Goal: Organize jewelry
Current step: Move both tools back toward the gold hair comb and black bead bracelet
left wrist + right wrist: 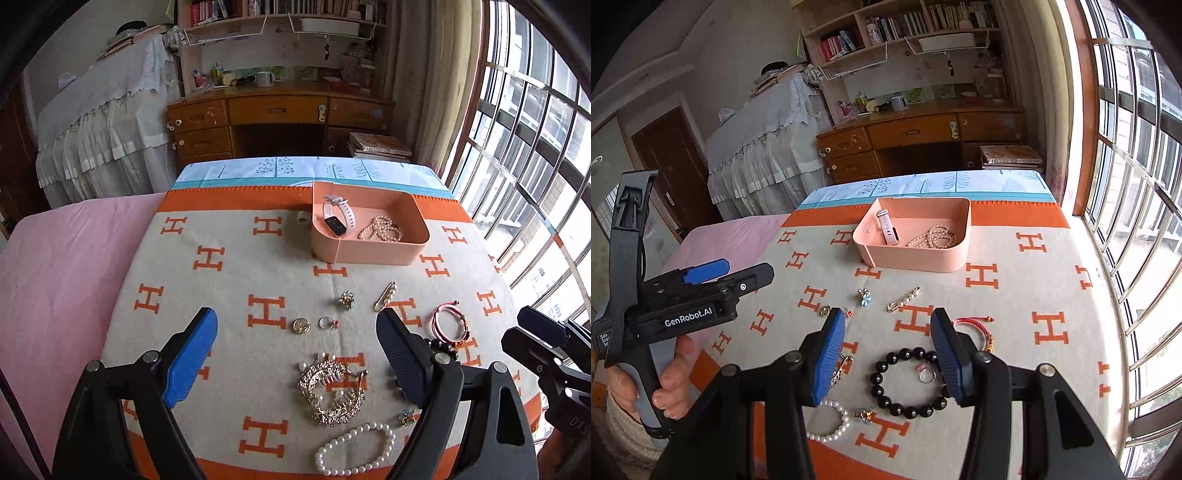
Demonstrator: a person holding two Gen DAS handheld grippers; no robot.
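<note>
Your left gripper [297, 332] hangs wide open and empty above the gold hair comb [332, 391], whose long axis runs across the jaws. Your right gripper [888, 334], also open and empty, brackets the black bead bracelet [910, 382], the nearer pick. Beyond, the pink tray [916, 260] has open cloth before it.

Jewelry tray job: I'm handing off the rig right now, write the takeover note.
Left gripper: open, empty, above the gold hair comb.
Right gripper: open, empty, above the black bead bracelet.
Done: watch and pearl necklace lie in the pink tray.
Left on the blanket: comb, black bracelet, white pearl bracelet, red cord bracelet, gold pin, rings and small brooches.
</note>
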